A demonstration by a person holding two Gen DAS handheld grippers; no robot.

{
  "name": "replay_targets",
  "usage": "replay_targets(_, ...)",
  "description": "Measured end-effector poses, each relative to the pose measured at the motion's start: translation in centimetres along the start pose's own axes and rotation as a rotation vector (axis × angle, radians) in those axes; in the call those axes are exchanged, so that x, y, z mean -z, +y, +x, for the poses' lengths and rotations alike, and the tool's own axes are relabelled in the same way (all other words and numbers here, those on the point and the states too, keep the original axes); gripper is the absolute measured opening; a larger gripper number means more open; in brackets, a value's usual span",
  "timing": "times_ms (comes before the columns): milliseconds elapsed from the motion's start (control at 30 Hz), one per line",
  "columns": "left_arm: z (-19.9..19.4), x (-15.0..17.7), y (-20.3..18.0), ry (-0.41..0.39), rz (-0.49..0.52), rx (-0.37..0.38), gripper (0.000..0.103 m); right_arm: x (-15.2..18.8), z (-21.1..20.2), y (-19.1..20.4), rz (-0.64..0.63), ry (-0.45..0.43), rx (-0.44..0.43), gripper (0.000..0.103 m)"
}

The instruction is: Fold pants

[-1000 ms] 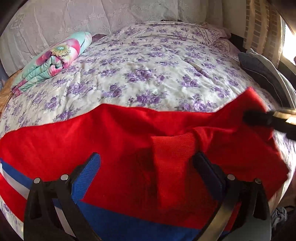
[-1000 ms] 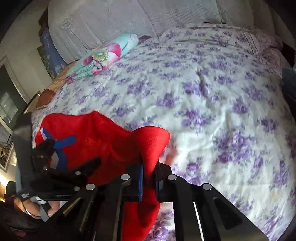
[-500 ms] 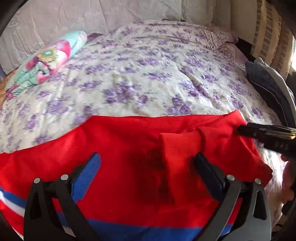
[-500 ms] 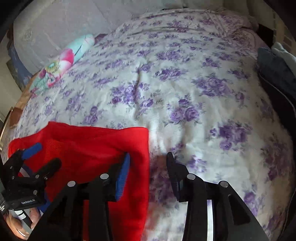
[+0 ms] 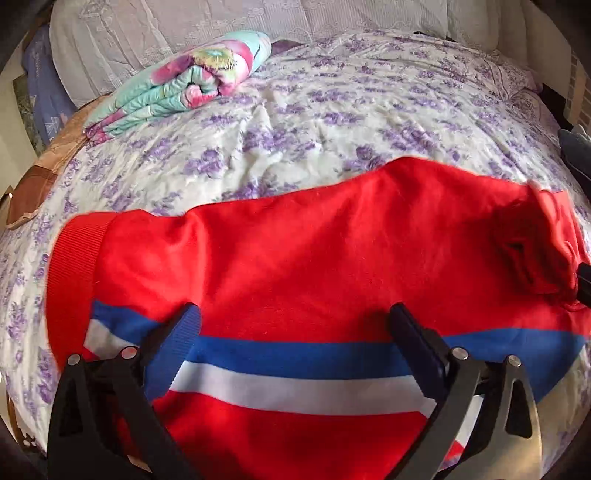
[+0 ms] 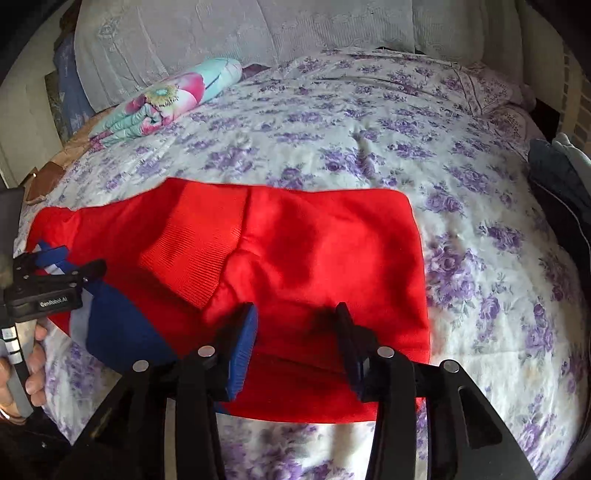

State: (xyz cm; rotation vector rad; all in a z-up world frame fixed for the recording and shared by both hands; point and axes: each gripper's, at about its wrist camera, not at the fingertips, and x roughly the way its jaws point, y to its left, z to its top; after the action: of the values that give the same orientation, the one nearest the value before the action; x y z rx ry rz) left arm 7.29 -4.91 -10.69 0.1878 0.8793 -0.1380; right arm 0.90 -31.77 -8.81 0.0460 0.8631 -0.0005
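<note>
The red pants (image 5: 295, 266) with a blue and white side stripe (image 5: 295, 373) lie spread across the flowered bed. They also show in the right wrist view (image 6: 314, 251), with a ribbed cuff (image 6: 192, 251) folded onto the cloth. My left gripper (image 5: 295, 321) is open and empty, just above the stripe. My right gripper (image 6: 297, 317) is open and empty over the near edge of the red cloth. The left gripper also shows at the left edge of the right wrist view (image 6: 59, 269).
A rolled floral blanket (image 5: 184, 85) lies at the back left of the bed (image 5: 332, 110). Pale pillows (image 6: 240, 33) line the headboard. Dark folded clothes (image 6: 554, 177) sit at the bed's right edge. The quilt beyond the pants is flat.
My right gripper let go of the red cloth a second ago and stays open. The pants now lie flatter. My left gripper has drawn back toward the stripe side.
</note>
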Motion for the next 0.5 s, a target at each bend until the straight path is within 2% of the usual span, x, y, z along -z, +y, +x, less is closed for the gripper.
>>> replay_targets(67,-2.1,0.3,0.5,-0.054,-0.020,0.015,0.099,0.0,-2.9,1.4,-0.047,-0.115,-0.025,0.046)
replay_targets(100,-3.6,0.7,1.1,-0.080,-0.039,0.034,0.099,0.2,-4.3,2.5,-0.091,-0.176,-0.048,0.058)
replay_targets(167,-6.4,1.6,2.5,-0.125,-0.079,0.053,0.099,0.7,-6.0,4.4,-0.161,-0.281,-0.074,0.071)
replay_targets(200,-7.7,2.3,3.6,-0.142,-0.103,0.038,0.099,1.1,-6.1,5.1,-0.184,-0.325,-0.094,0.073)
replay_targets(233,-8.4,2.9,4.8,-0.143,-0.127,0.018,0.099,1.2,-5.8,5.4,-0.187,-0.327,-0.106,0.073)
replay_targets(300,-8.6,3.7,7.3,-0.112,-0.179,-0.021,0.098,1.1,-4.0,5.4,-0.153,-0.271,-0.139,0.072)
replay_targets(367,-7.6,4.4,9.6,-0.053,-0.235,-0.002,0.098,1.1,-1.5,5.3,-0.121,-0.197,-0.141,0.067)
replay_targets(433,-6.2,5.0,11.5,-0.007,-0.317,0.053,0.098,1.2,-1.1,5.5,-0.132,-0.189,-0.115,0.066)
replay_targets(467,-5.2,5.0,12.5,0.017,-0.383,0.138,0.098,1.2,-1.3,5.6,-0.136,-0.203,-0.125,0.066)
replay_targets(500,-4.5,4.9,13.2,0.035,-0.432,0.193,0.098,1.4,-1.5,5.6,-0.138,-0.204,-0.128,0.067)
